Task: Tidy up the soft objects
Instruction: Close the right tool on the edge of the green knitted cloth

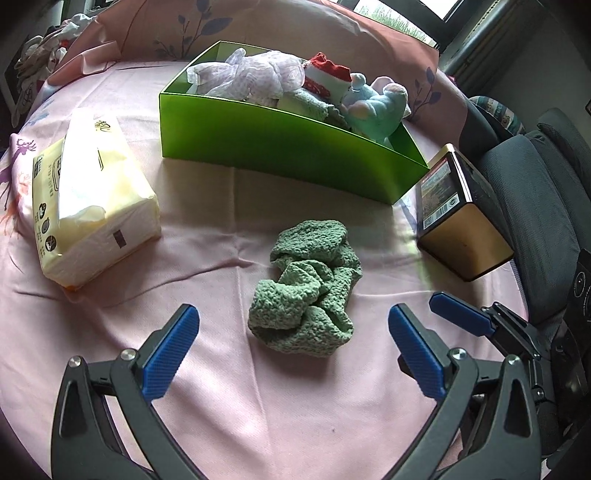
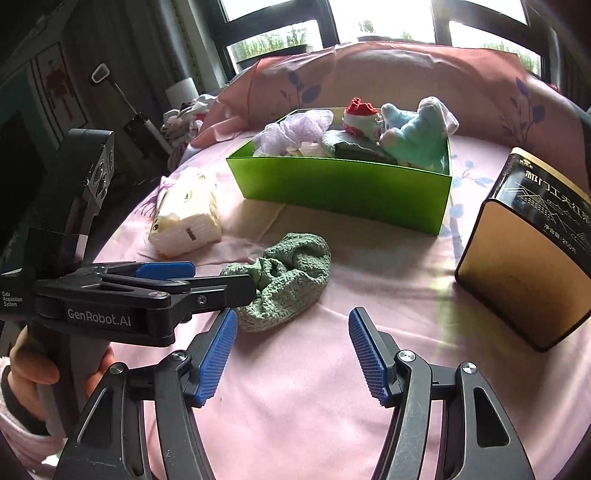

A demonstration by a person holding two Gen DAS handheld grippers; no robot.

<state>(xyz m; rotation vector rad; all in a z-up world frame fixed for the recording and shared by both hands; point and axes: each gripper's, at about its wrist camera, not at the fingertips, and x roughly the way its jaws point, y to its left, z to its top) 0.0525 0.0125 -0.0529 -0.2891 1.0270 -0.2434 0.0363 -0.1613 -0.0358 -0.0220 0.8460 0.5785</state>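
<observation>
A home bedroom: pink bedsheet [image 1: 295, 406], floral pillow [image 2: 406, 70], windows [image 2: 369, 18] behind.

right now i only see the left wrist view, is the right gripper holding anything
observer: No. The right gripper is open, with only pink sheet between its fingers.
operator: is my left gripper touching the green cloth
observer: Seen side-on, the left gripper has one fingertip overlapping the green cloth's edge. I cannot tell whether they touch.
operator: anything on the tin
observer: The tin has pale lettering on its dark face.
</observation>
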